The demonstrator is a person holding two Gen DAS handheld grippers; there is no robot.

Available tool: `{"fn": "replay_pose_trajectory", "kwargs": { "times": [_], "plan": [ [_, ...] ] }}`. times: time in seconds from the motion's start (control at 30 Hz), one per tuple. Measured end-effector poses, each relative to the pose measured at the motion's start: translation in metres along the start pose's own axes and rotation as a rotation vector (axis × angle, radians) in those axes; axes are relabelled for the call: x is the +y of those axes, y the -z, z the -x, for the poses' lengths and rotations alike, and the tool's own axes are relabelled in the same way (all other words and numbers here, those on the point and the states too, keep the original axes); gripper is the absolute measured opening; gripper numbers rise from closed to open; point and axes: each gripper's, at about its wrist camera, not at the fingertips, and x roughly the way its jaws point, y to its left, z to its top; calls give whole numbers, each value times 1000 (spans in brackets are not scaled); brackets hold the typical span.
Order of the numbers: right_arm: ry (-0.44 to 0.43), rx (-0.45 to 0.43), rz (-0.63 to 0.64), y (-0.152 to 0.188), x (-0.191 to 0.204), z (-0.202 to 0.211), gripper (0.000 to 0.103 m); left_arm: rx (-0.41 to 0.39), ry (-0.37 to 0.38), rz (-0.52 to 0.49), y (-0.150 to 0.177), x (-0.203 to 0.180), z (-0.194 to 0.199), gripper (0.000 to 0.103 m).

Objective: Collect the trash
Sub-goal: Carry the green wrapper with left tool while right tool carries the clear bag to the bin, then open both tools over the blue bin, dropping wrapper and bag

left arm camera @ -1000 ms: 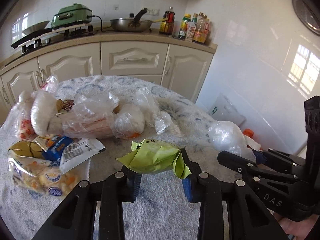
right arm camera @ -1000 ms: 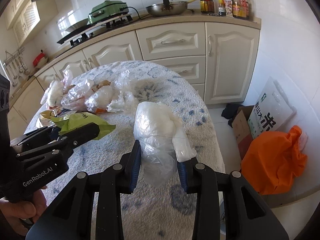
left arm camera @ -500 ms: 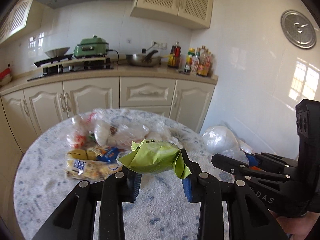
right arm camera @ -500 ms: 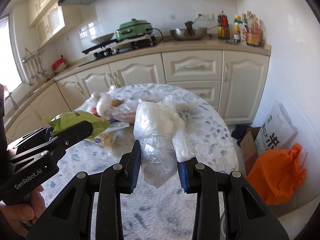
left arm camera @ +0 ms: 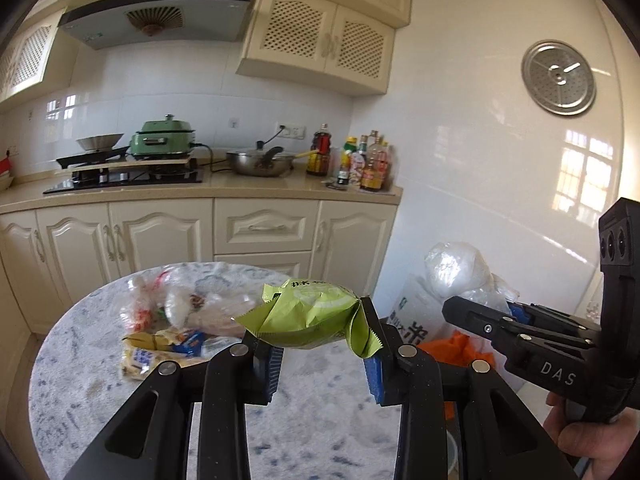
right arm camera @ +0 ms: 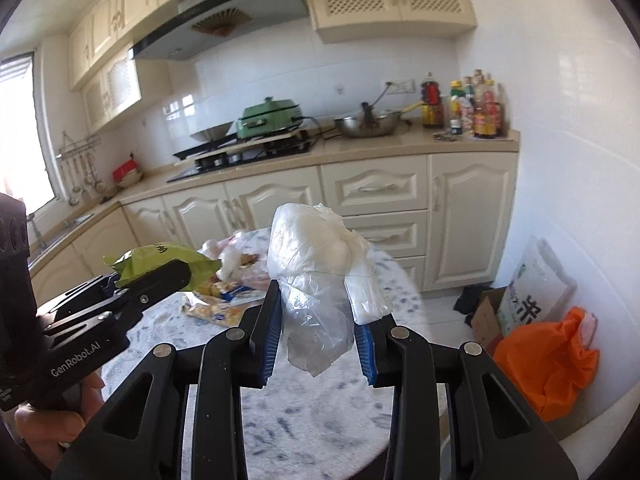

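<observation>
My left gripper (left arm camera: 322, 354) is shut on a crumpled green snack wrapper (left arm camera: 308, 316), held well above the round table (left arm camera: 80, 392). My right gripper (right arm camera: 318, 338) is shut on a clear plastic bag (right arm camera: 320, 276) with white stuff inside, also held above the table. The wrapper shows in the right wrist view (right arm camera: 160, 262) at the left, and the plastic bag shows in the left wrist view (left arm camera: 460, 276) at the right. A pile of plastic bags and snack packets (left arm camera: 172, 320) lies on the table's far side.
An orange bag (right arm camera: 548, 360) sits on the floor at the right, by a white rice sack (right arm camera: 532, 296) and a cardboard box (right arm camera: 482, 314). Kitchen cabinets (left arm camera: 248, 232) with a stove, pan and bottles stand behind the table.
Both grippers have risen and pulled back from the table with their loads still held. The trash pile now looks farther away and lower.
</observation>
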Motion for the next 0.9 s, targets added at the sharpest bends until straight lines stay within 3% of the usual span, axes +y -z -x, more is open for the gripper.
{"fn": "replay_pose_trajectory", "kwargs": {
  "times": [0.33,0.57,0.9],
  "plan": [
    [194,-2,-113,21,-99,43,33,62,166,-85,0,-74,-44,31],
    [330,33,-205,48,-163,63,33,183,300,-142,18,-126,-96,31],
    [429,137,-336,100,-241,51,33,349,372,-195,39,-181,-183,31]
  ]
}}
